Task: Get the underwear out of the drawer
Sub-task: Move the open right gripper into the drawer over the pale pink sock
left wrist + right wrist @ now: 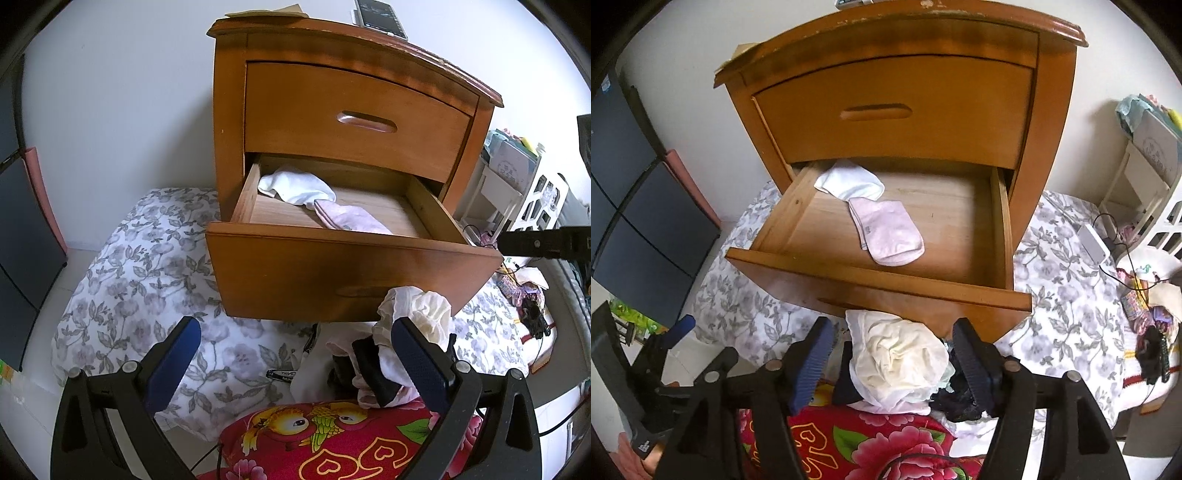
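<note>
In the open lower drawer (886, 236) of the wooden nightstand (354, 110), a white garment (849, 181) and a folded pink piece (886, 232) (its small label cannot be read) are seen. Below the drawer front, a cream underwear pile (901, 358) is heaped, framed by the wide-open, empty right hand-held gripper (894, 354). The left hand-held gripper (295, 354) is likewise spread and empty.

Both wrist views near, angled down at open drawer (332, 221); shared: nightstand (894, 110).
</note>
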The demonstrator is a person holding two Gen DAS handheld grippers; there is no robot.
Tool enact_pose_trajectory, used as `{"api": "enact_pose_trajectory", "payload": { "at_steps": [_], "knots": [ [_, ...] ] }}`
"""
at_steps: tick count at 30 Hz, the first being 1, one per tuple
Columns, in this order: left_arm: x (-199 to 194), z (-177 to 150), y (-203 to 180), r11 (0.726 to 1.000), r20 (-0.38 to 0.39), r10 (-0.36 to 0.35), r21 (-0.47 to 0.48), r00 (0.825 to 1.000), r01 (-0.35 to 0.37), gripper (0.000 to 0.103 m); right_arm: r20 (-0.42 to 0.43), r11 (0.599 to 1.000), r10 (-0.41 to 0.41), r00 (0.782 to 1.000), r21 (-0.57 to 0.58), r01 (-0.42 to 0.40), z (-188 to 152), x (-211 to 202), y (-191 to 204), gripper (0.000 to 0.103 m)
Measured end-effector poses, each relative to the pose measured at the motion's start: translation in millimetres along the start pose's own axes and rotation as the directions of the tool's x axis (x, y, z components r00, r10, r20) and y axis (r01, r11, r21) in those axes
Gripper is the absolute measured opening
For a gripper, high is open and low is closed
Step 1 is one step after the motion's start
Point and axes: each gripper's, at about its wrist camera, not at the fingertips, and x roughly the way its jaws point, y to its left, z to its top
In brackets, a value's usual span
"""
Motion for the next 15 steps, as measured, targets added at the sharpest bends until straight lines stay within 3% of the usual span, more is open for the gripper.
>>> {"api": "enact_pose_trajectory", "payload": {
  "at_steps": [5, 7, 15],
  "knots": [
    [1.7, -0.4, 1.2, 1.000, -0.003, 0.002, -0.009, 1.000, -0.002, 0.103, 0.014, 1.000, -0.001, 1.000, -0.013, 0.001, -1.4, 0.2, 0.2, 0.090],
    [1.7, -0.5, 1.9, 1.000, -0.002, 0.003, -0.013, 1.000, -0.003, 0.103, 0.020, 1.000, -0.002, 1.000, -0.019, 0.002, -1.7, 0.4, 1.1, 0.102],
    [4.2, -1.0, 5.9, 0.999, 0.000, 0.017, -0.037, 1.000, -0.017, 0.103, 0.024, 0.999, 0.007, 1.000, -0.034, -0.006, -3.5, 3.0, 3.8, 0.103]
  ]
}}
